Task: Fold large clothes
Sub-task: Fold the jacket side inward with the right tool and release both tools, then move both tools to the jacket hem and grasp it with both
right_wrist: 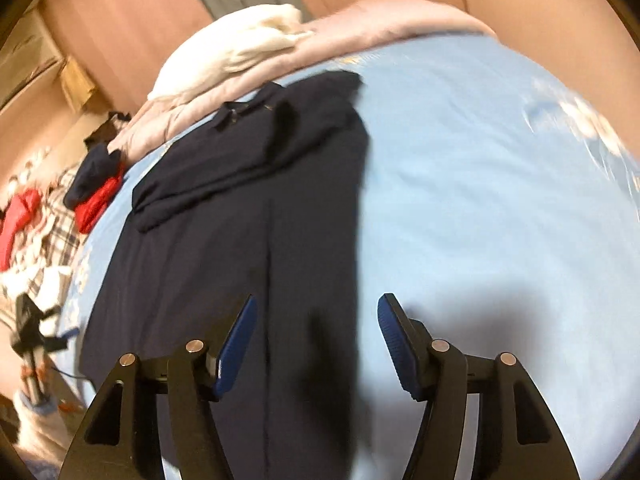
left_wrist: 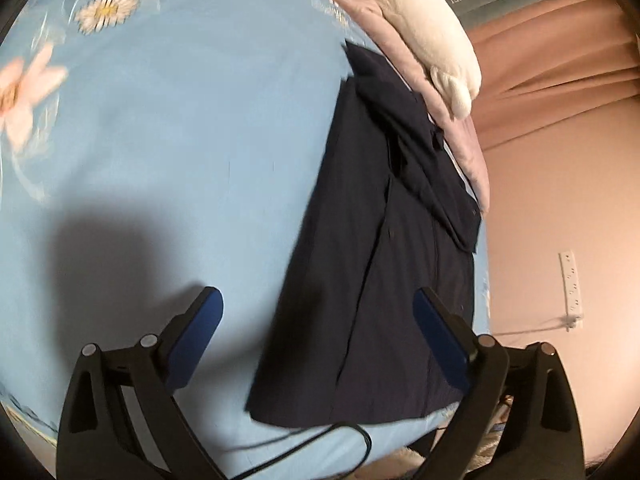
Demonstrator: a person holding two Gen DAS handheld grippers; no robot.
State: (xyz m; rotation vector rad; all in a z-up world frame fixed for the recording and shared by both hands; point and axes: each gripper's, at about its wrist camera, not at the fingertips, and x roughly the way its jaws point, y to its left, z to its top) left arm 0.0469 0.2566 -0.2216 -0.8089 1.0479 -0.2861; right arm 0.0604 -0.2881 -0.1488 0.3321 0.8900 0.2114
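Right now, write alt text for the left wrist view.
A dark navy shirt, partly folded, lies lengthwise on a light blue floral bedsheet. The left gripper is open above the shirt's near edge, nothing between its blue pads. A white plush toy rests on a pink quilt beyond.

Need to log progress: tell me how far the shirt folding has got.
Done: the dark shirt lies narrowed lengthwise on the blue sheet, a sleeve folded across its top. In hand: nothing; left gripper and right gripper are open and empty. Left: folding it crosswise, probably.
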